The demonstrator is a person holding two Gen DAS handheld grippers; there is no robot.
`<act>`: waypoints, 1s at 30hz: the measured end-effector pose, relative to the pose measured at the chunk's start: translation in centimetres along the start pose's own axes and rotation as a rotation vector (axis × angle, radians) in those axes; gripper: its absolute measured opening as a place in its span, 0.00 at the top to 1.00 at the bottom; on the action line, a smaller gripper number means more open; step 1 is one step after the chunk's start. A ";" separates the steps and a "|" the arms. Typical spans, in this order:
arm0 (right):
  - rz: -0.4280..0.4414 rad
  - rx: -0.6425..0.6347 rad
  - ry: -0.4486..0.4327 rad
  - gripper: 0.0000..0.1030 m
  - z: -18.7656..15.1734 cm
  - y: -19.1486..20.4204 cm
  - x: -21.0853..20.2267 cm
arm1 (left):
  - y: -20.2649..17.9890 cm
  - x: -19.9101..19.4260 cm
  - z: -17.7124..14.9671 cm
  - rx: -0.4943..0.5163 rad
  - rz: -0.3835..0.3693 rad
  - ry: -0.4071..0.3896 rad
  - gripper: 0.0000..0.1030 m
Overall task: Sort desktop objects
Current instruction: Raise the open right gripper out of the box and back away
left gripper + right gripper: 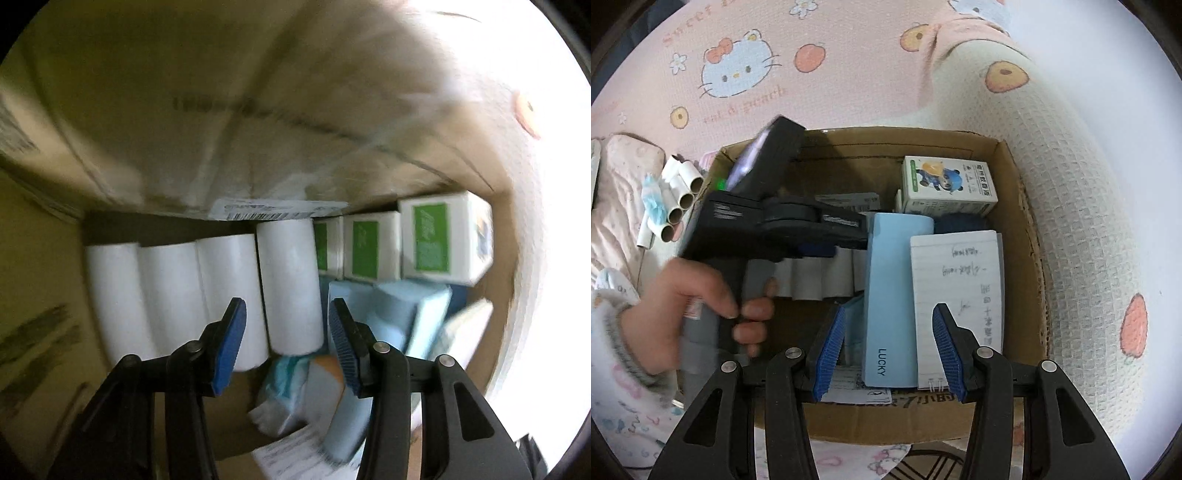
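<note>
A cardboard box (1028, 236) holds the sorted items. Inside it, several white rolls (170, 295) lie side by side, next to green-and-white cartons (373, 247) and light blue boxes (399, 314). My left gripper (287, 301) reaches down into the box, open, its blue pads on either side of the rightmost roll (290, 273) without touching it. My right gripper (889, 308) hovers open and empty above a light blue "LUCKY" box (886, 266) and a handwritten notepad (960, 266). In the right wrist view a hand (701, 302) holds the left gripper's black body (768, 221).
A carton with a panda picture (945, 181) stands at the box's far side. Several more rolls (679, 192) and a blue tissue lie outside the box on the left. A pink cartoon sheet (775, 74) and a white waffle blanket (1089, 221) surround the box.
</note>
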State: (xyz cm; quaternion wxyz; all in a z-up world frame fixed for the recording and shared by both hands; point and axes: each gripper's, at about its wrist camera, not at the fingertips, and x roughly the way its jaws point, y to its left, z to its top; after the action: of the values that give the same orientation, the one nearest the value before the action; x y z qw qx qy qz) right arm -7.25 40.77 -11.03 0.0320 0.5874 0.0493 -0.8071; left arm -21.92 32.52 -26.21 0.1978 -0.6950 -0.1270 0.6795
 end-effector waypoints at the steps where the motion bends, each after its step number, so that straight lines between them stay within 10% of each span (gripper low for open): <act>1: 0.005 0.002 0.001 0.55 0.0 0.0 0.0 | -0.5 -0.7 -0.3 0.038 0.011 -0.005 0.51; 5: 0.008 0.008 0.004 0.55 -0.1 0.2 0.2 | -2.3 -3.6 -1.8 0.179 0.001 -0.064 0.50; 12: 0.027 0.035 0.002 0.55 -1.0 0.8 -0.2 | -3.8 -9.3 -5.1 0.302 0.010 -0.197 0.18; 30: 0.064 0.108 -0.140 0.38 -2.9 4.4 -6.1 | 4.7 -19.9 -14.4 0.585 0.194 -0.435 0.17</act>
State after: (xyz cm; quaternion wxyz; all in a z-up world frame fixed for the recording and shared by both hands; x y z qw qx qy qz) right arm -2.15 36.67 -6.25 0.0293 0.5318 -0.0156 -0.8462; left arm -8.91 17.97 -10.56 0.2911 -0.4573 0.0997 0.8344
